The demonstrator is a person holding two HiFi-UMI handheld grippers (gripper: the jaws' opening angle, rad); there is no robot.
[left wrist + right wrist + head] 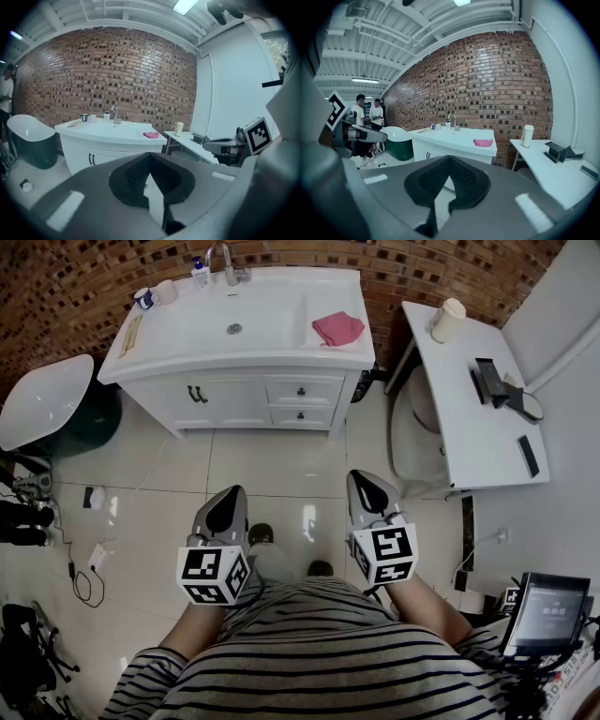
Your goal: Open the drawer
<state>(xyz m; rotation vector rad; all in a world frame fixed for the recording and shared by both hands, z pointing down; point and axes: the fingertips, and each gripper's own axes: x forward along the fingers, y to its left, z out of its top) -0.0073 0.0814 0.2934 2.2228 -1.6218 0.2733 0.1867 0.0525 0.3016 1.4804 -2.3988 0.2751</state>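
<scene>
A white vanity with a sink stands against the brick wall, well ahead of me. Its two small drawers, the upper drawer and the lower drawer, are both closed, to the right of two cabinet doors. My left gripper and right gripper are held side by side over the tiled floor, far short of the vanity. Both are shut and hold nothing. In the left gripper view the left gripper covers the drawers. The right gripper covers them in the right gripper view too.
A pink cloth, a faucet and small bottles sit on the vanity top. At right stands a white table with a cup and black devices. A dark tub and floor cables lie left. Two people stand far off.
</scene>
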